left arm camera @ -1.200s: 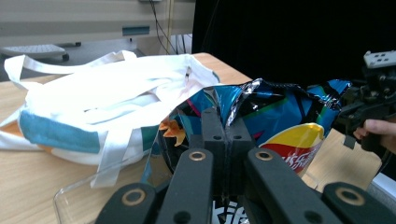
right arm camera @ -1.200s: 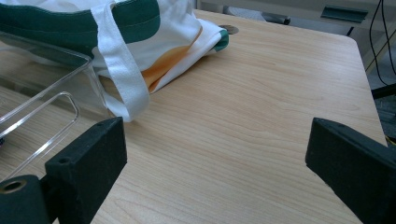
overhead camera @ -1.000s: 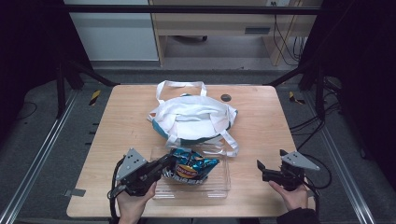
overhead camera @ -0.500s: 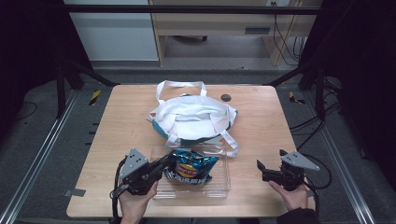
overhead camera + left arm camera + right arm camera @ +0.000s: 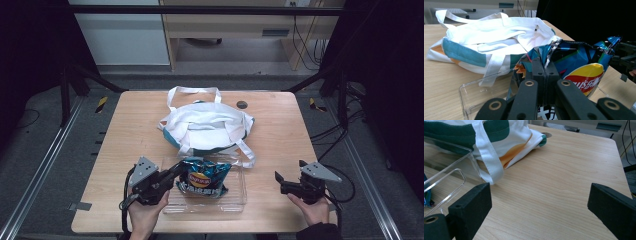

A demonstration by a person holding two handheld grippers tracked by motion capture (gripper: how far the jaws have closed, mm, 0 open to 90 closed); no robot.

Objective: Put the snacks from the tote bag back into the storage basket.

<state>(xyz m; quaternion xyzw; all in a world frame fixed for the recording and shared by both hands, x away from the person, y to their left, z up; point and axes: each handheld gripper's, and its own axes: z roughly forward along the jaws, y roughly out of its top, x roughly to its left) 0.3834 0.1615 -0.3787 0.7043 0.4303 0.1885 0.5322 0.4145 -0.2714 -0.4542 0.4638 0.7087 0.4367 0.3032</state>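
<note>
meanwhile, the chip bag [image 5: 202, 181] is pinched at its edge by the left gripper [image 5: 176, 171] over the clear tray [image 5: 241, 197]; the right gripper [image 5: 278, 179] is held spread apart above the table [image 5: 280, 130].

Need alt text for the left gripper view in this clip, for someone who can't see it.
The left gripper, its black fingers pressed together, pinches the crinkled top edge of a blue chip bag above a clear plastic tray. Behind them a white tote bag with teal and orange patches lies slumped on the wooden table.
</note>
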